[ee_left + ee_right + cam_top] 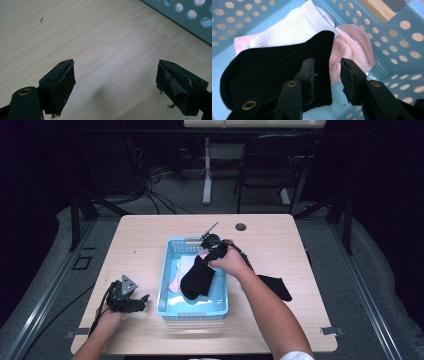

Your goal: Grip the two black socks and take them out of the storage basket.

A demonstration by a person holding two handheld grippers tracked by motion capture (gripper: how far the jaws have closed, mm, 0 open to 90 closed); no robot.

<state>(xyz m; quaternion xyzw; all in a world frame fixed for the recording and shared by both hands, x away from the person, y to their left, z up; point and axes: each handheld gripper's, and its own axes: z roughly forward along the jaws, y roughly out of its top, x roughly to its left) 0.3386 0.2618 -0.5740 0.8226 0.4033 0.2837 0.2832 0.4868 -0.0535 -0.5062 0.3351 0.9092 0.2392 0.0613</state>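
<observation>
table (150, 235) | basket (172, 251) | black sock (197, 279) lengthwise (cuff toward right tool (216, 251))

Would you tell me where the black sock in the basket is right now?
In the high view, the black sock lies in the blue basket at table centre, atop pink and white socks, below the right claw.

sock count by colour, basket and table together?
Black sock: 2, one in the basket at, one on the table at
White sock: 1
Pink sock: 1
Total: 4
</observation>
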